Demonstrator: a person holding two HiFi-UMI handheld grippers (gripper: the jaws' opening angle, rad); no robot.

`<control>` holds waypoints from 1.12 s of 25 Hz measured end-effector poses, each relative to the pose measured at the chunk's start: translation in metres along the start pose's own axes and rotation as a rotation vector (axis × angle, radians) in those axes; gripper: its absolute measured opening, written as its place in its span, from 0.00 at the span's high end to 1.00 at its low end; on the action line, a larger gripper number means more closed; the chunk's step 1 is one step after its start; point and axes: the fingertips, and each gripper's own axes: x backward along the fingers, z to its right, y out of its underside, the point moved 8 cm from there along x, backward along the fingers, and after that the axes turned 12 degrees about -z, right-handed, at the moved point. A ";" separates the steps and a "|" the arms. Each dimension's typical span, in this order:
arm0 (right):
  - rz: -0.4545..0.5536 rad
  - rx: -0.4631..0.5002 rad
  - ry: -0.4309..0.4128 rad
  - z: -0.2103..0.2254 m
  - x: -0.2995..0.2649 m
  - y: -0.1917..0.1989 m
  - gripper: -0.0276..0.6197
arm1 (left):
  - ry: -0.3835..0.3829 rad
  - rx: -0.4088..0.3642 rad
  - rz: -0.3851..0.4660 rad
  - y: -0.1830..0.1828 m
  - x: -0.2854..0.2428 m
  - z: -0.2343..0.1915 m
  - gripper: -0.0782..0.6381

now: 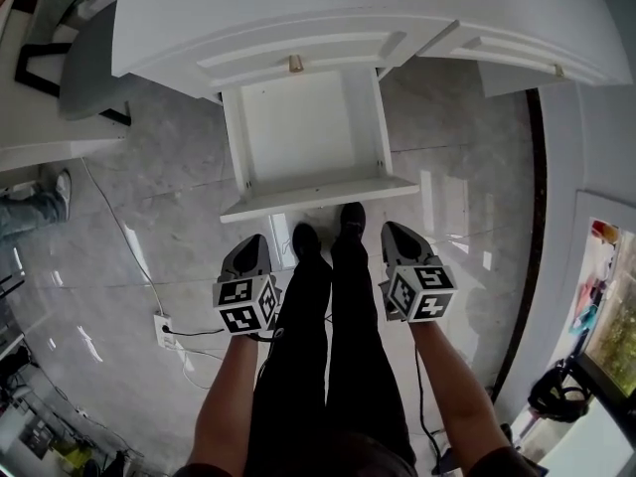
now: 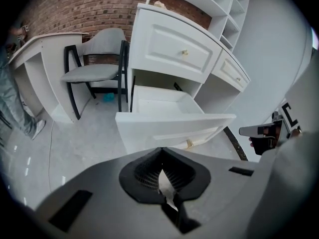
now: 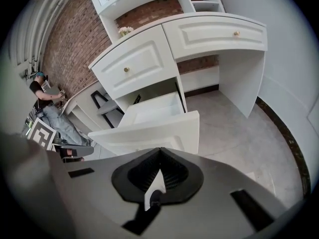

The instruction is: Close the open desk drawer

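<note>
The white wooden drawer [image 1: 308,137] is wide open, not pushed yet. My left gripper [image 1: 254,246] and right gripper [image 1: 395,235] have clenched, empty jaws.

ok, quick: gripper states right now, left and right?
Left gripper: closed, holding nothing.
Right gripper: closed, holding nothing.

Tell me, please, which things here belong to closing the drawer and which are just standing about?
For the job:
- open drawer, bare inside
- desk
- left gripper and right gripper, both shut and empty

Standing about:
- grey chair
- floor socket with its cable
- closed drawer above
- bystander by the brick wall
</note>
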 end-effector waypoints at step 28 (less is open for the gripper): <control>0.007 0.079 0.020 0.007 -0.063 -0.044 0.95 | 0.005 0.019 0.076 -0.039 -0.046 -0.013 0.88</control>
